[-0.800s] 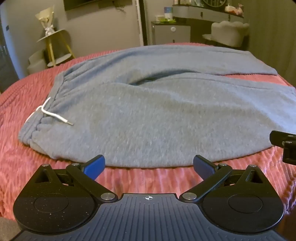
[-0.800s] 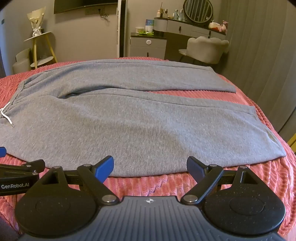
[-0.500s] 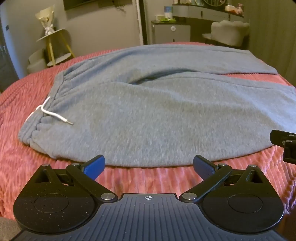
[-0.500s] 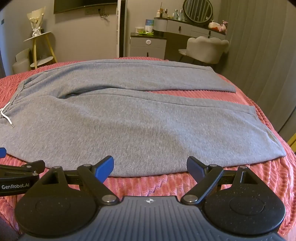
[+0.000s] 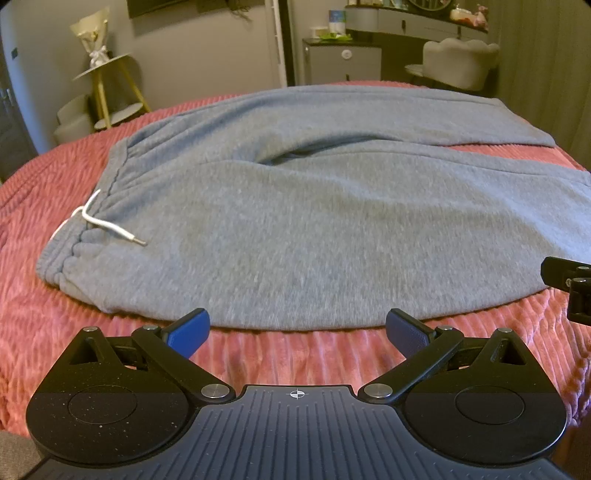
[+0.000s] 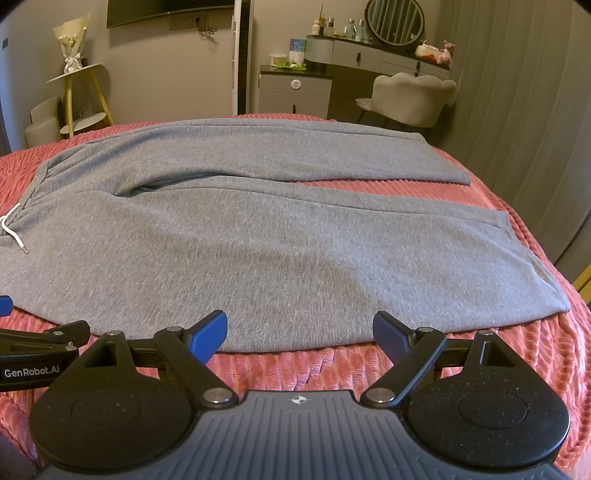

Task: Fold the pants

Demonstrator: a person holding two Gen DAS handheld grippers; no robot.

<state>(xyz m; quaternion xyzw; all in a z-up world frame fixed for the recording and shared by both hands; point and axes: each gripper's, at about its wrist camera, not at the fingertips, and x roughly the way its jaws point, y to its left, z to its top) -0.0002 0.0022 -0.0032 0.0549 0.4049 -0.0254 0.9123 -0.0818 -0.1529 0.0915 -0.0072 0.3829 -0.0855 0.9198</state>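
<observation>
Grey sweatpants [image 5: 314, 221] lie spread flat on a pink ribbed bedspread [image 5: 44, 332], waistband to the left with a white drawstring [image 5: 107, 225], two legs running right. They also show in the right wrist view [image 6: 277, 240], with the leg hems at the right. My left gripper [image 5: 297, 330] is open and empty, just short of the near edge of the pants near the hip. My right gripper [image 6: 299, 334] is open and empty, at the near edge of the near leg. Each gripper shows at the edge of the other's view.
Beyond the bed stand a yellow-legged side table with a bouquet [image 6: 74, 70], a grey cabinet [image 6: 295, 92], a vanity with a round mirror [image 6: 395, 22] and a pale chair [image 6: 413, 99]. A curtain [image 6: 524, 129] hangs at the right.
The left wrist view has shifted slightly; the pants sit a touch higher and nearer. Both grippers stay open, and the pants have not moved.
</observation>
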